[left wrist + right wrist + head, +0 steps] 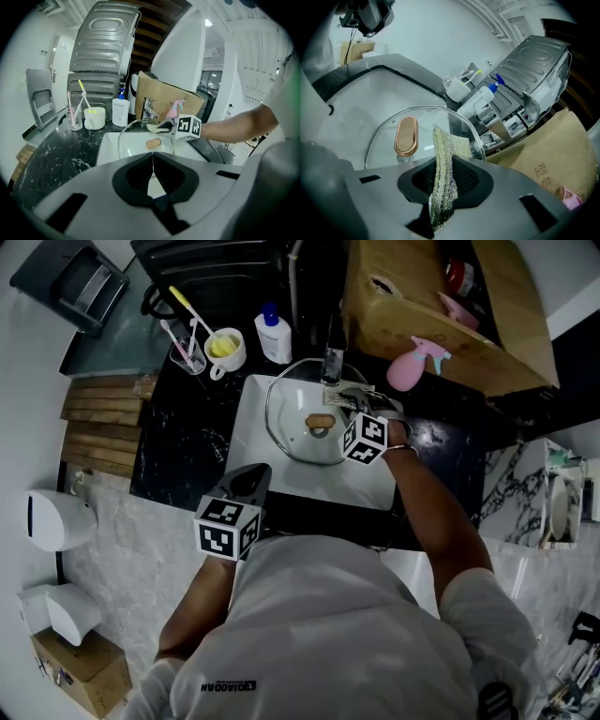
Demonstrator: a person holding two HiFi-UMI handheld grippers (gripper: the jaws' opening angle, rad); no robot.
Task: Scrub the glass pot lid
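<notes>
Right gripper view: claw (439,187) around scourer (443,147)

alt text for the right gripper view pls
The right gripper is shut on a glittery mesh scrub cloth, held over a glass pot lid with a wooden handle in a white sink. A pump bottle and a cardboard box stand behind.

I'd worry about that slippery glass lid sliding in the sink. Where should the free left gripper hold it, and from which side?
Probably the oblong knob at the centre of the glass pot lid, jaws across its narrow width, coming from above on the near side. The glass is smooth and domed, and the right gripper, shut on the scrub cloth, occupies the far right rim.
</notes>
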